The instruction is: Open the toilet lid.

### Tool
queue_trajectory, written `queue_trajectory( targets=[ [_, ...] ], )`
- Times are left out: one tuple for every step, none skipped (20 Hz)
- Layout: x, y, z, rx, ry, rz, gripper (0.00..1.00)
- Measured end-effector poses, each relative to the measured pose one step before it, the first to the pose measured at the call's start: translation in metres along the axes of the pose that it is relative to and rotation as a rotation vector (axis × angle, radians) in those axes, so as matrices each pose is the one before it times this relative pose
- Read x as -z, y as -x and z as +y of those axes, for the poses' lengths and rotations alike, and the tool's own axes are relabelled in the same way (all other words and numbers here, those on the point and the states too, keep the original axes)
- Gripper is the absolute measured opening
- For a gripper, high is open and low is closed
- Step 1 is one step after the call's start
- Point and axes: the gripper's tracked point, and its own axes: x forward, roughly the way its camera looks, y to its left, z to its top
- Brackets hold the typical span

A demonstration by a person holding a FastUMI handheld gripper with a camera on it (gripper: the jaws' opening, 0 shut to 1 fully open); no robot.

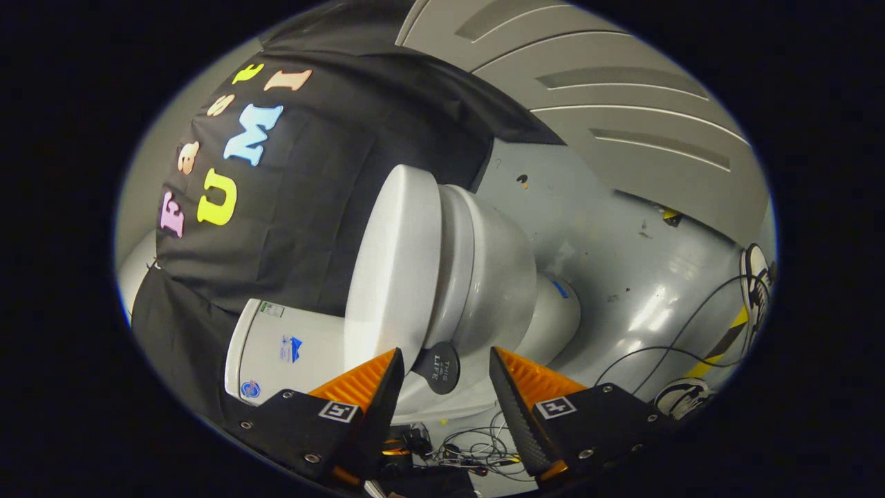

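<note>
Your tool (446,387) has its fingers spread apart, gripping nothing. Just ahead, between the fingertips, sits a dark round tab (437,368) at the front edge of the toilet lid (394,263); its writing looks like "THIS LIFE", too small to be sure. Lid lies closed on the bowl (494,277), long axis running away from you toward the tank (283,342). Tank stickers unreadable. Cables (470,449) on the floor (622,242).

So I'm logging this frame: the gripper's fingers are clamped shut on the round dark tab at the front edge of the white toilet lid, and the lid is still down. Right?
Not quite. In the gripper view the gripper is open: its fingers stand apart on either side of the round dark tab, not clamped on it. The white toilet lid is still down on the seat.
</note>
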Motion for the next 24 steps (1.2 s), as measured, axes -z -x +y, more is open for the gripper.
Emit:
queue_trajectory(
  targets=[
    [0.00136, -0.00437, 0.00242, -0.01709, -0.02269, -0.00144, 0.74],
    [0.00161, -0.00427, 0.00122, -0.00890, -0.01612, 0.00038, 0.72],
    [0.00300, -0.00384, 0.00054, -0.01258, -0.01408, -0.00031, 0.70],
    [-0.00189, 0.00126, 0.00295, -0.01853, -0.02307, -0.01848, 0.67],
    [-0.00156, -0.00138, 0.00060, -0.01043, -0.02550, -0.01562, 0.58],
    [0.00106, -0.00064, -0.00373, 0.00799, -0.02919, -0.00775, 0.53],
    [0.00525, 0.00035, -0.00143, -0.00693, -0.04110, 0.02017, 0.41],
    [0.00616, 0.00129, -0.00121, -0.00755, -0.02526, 0.01237, 0.37],
    [0.00474, -0.00074, -0.00356, -0.00501, -0.00505, 0.00360, 0.26],
    [-0.00031, -0.00029, 0.00353, -0.01437, -0.00840, -0.00867, 0.20],
    [-0.00244, -0.00054, -0.00225, 0.00348, 0.00688, -0.00328, 0.13],
    [-0.00069, -0.00035, -0.00100, 0.00021, 0.01225, -0.00280, 0.11],
    [0.00013, -0.00006, 0.00164, -0.00454, 0.00550, -0.00067, 0.11],
    [0.00064, 0.00105, 0.00281, -0.00475, 0.00595, -0.00229, 0.11],
    [-0.00009, 0.00019, 0.00164, -0.00098, 0.01600, -0.00811, 0.08],
    [-0.00045, -0.00028, 0.00248, 0.00237, 0.02430, -0.00968, 0.06],
    [0.00043, 0.00093, 0.00050, 0.00587, 0.02312, -0.01003, 0.03],
    [-0.00019, 0.00022, -0.00027, 0.00864, 0.01277, -0.00778, 0.02],
    [-0.00005, 0.00052, 0.00061, 0.00700, 0.00672, -0.00739, 0.00],
    [-0.00139, 0.00078, 0.00011, 0.00653, 0.00849, -0.00546, 0.00],
    [0.00079, -0.00007, 0.00039, 0.00855, 0.01676, -0.00587, 0.00],
    [0.00094, -0.00030, 0.00035, 0.01029, 0.02488, -0.00357, 0.00],
    [-0.00041, 0.00023, 0.00021, 0.00855, 0.02705, -0.00219, 0.00],
    [0.00007, -0.00103, 0.00082, 0.00567, 0.01256, 0.00099, 0.00]
  ],
)
